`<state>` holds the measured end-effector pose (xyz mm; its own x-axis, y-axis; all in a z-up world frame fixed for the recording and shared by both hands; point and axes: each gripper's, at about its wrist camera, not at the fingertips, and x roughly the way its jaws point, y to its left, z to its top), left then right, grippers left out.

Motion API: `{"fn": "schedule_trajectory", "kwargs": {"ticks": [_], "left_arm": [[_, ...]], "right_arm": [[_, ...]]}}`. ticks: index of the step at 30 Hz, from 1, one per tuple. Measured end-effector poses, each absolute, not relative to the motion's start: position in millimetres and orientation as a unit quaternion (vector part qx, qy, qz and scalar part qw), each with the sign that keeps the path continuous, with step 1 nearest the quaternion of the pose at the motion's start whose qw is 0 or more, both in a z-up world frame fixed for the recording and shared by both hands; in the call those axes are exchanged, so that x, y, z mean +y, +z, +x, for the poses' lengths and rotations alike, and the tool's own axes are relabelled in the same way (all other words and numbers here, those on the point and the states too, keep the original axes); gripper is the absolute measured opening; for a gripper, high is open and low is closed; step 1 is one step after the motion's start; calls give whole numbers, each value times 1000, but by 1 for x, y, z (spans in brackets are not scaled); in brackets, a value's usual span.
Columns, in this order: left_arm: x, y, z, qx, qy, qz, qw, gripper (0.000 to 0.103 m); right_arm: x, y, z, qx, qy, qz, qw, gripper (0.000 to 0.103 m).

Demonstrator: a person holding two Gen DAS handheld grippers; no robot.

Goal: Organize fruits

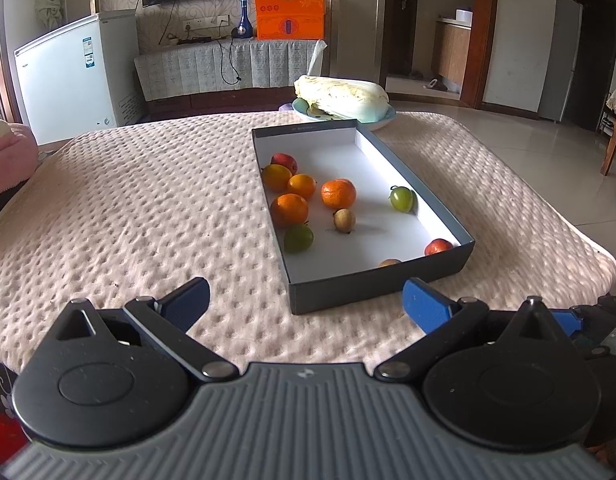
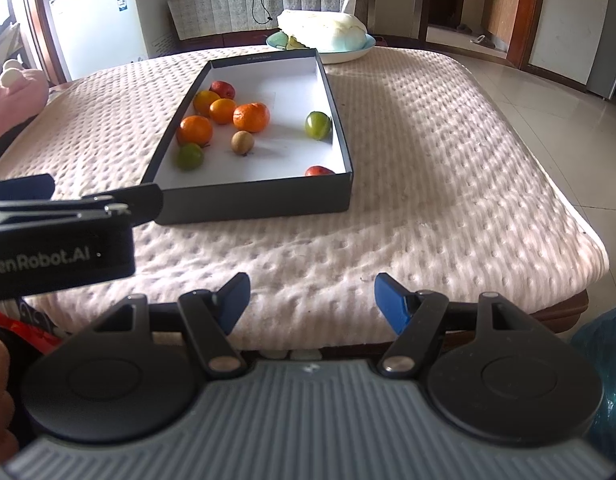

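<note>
A dark shallow box (image 1: 436,204) (image 2: 267,200) with a white floor lies on the cream quilted table. It holds several fruits: oranges (image 1: 338,193) (image 2: 251,117), green fruits (image 1: 401,199) (image 2: 318,125), red fruits (image 1: 284,162) (image 2: 222,89) and a small brown fruit (image 1: 343,220) (image 2: 242,142). My left gripper (image 1: 305,304) is open and empty, just before the box's near wall. My right gripper (image 2: 312,300) is open and empty over the table's near edge, further back. The left gripper's body (image 2: 59,236) shows at the left of the right wrist view.
A plate (image 1: 384,120) (image 2: 348,54) with a cabbage stands behind the box. A white freezer (image 1: 67,80), a covered TV bench with an orange carton (image 1: 289,10), and a pink cushion (image 1: 7,156) lie beyond the table. The tiled floor lies at the right.
</note>
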<state>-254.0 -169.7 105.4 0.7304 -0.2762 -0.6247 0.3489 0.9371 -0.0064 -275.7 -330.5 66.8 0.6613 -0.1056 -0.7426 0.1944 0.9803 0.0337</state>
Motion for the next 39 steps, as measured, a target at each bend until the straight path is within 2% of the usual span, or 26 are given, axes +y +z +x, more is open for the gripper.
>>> {"fn": "schedule_trajectory", "kwargs": {"ticks": [39], "left_arm": [[-170, 105, -255, 314, -181, 58, 930, 103]], "right_arm": [[-332, 69, -277, 401, -86, 52, 911, 71]]}}
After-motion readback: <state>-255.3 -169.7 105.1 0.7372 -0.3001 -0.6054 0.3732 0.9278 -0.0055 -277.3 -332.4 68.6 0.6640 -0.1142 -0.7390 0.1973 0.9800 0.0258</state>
